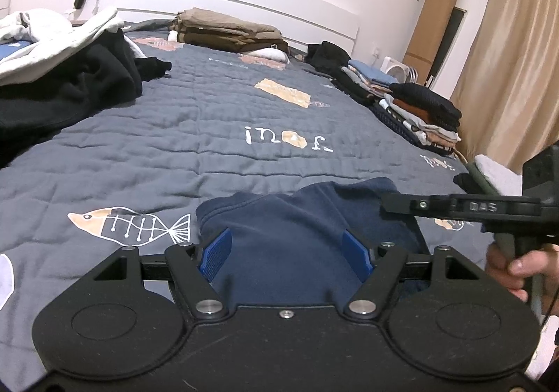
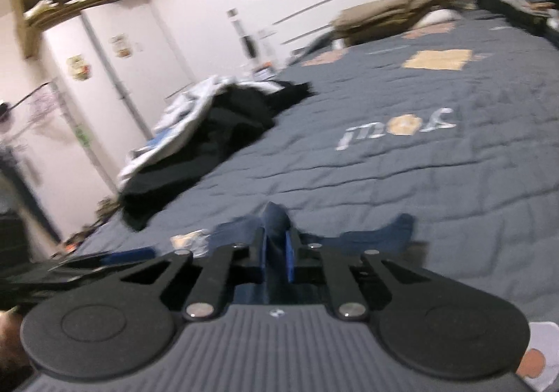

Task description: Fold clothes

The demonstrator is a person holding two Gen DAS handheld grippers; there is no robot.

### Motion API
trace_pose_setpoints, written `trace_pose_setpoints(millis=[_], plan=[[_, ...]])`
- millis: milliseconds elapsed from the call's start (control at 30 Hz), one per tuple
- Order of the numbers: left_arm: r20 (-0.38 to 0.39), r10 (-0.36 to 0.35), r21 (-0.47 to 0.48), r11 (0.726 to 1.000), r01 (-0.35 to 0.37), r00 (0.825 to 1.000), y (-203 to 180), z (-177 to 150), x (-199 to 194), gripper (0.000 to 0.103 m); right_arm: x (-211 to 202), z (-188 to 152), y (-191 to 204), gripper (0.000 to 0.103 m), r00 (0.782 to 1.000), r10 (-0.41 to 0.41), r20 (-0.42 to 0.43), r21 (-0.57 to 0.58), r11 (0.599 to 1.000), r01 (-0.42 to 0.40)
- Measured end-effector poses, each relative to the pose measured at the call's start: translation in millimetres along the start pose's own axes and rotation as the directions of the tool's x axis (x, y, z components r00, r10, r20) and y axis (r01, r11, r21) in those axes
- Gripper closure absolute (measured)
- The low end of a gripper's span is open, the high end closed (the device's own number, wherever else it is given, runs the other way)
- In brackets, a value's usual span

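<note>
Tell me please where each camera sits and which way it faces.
Left wrist: on the left gripper, facing up the bed toward the headboard; the right gripper and hand show.
Right wrist: on the right gripper, facing across the bed toward the wardrobe; blurred.
Shared: the navy garment, the dark clothes pile and the tan stack.

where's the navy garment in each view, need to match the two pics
Left wrist: the navy garment sits bottom centre, bunched between the wide-apart fingers of the left tool.
Right wrist: bottom centre, a fold pinched in the right tool.
Shared landmark: the white lettering on the grey quilt.
</note>
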State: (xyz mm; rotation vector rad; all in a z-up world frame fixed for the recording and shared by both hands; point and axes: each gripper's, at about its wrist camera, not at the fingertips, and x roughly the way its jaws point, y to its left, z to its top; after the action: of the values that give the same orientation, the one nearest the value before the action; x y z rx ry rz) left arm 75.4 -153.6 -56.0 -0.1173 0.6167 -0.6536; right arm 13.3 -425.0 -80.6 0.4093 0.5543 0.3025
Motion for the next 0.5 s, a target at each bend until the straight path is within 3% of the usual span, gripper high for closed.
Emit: trace_pose_setpoints(millis=[200,400,500], plan=[[0.003,-0.035,-0.080,0.996,0.035,0.999,11.4,4.3,-0.2,0.034,15.1,-8.3,23.6,0.094,0.985,0.101,-0.138,-0.081,0.990,-0.113],[-0.029,-0.145,-0.200,0.970,0.136,0.989,15.0,2.5,11.6,0.034,29.6,-25.7,37.8,0.093,0.963,0.090,-0.255,-0.142,0.981,-0.129],[-0.045,-0.169,-0.237,0.959,0.153,0.985,11.2,-2.9,21.2,0.034,35.5,-36.4,45.1,0.092,0.953,0.078,-0.294,-0.170,0.977,-0.133]])
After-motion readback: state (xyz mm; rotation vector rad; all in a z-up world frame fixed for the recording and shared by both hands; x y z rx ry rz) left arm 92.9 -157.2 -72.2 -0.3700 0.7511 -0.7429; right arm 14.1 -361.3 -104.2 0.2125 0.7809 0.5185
